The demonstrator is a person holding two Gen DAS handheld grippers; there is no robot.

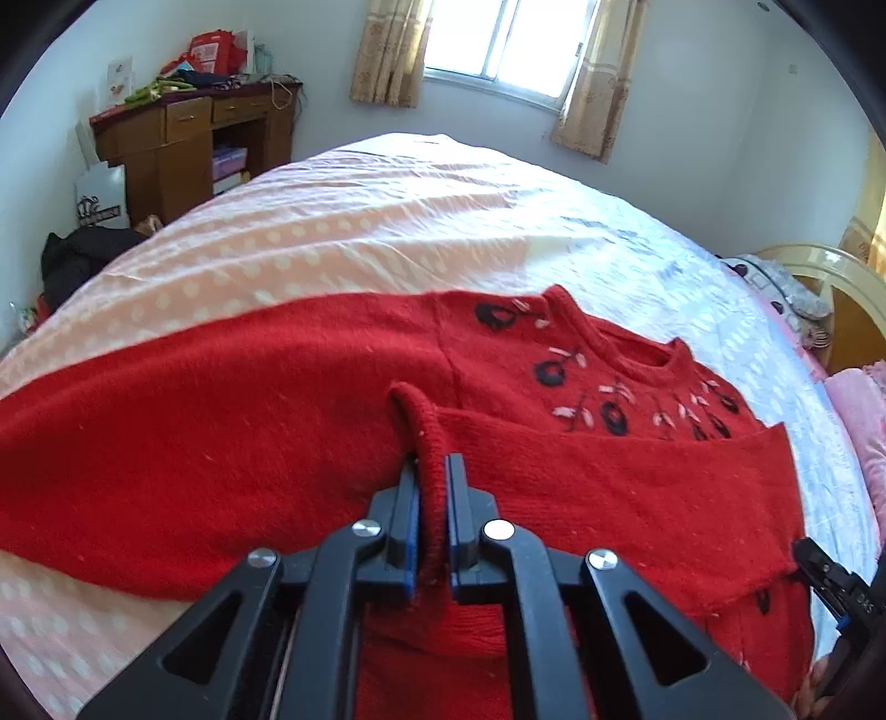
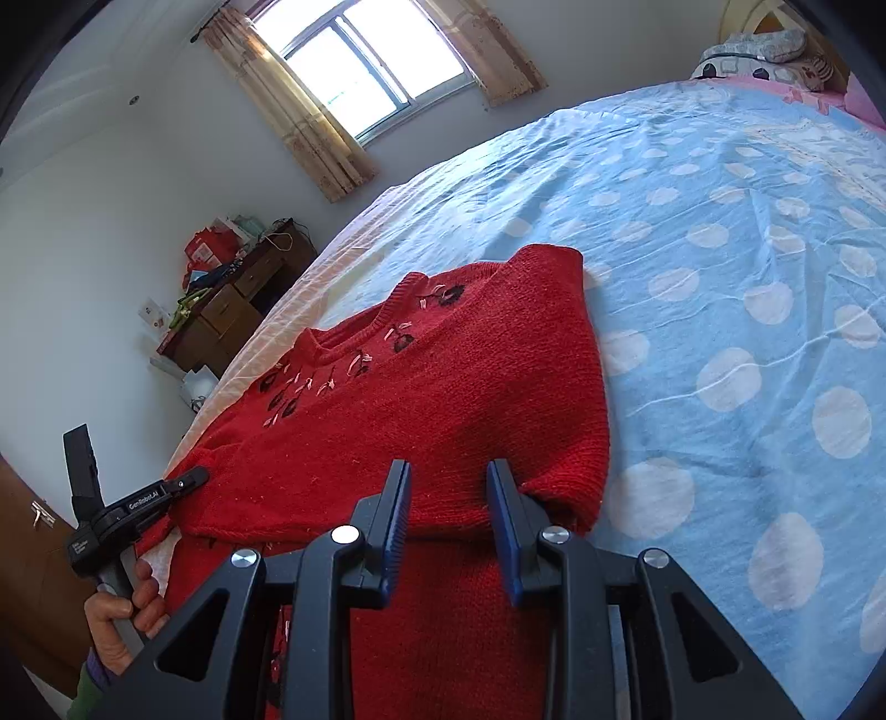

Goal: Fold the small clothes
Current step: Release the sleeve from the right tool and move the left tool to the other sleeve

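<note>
Near: left gripper (image 1: 433,482) clamped on ribbed cuff (image 1: 426,437) of red knitted sweater (image 1: 221,421) with dark embroidered flowers | right gripper (image 2: 449,487) narrow, pinching nothing visible, over right-side fold | Far: sweater on dotted bedsheet (image 2: 747,277); right sleeve folded in, left sleeve and body folds remain.

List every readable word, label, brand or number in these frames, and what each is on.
"GenRobot.AI": on the side of the left gripper, right wrist view.
Small white label lower on that gripper's body: too small to read.
White print on the right gripper, left wrist view: blurred, unreadable.
Dark logo on the white bag by the desk: unreadable.
Red bags on the desk: print unreadable.
</note>
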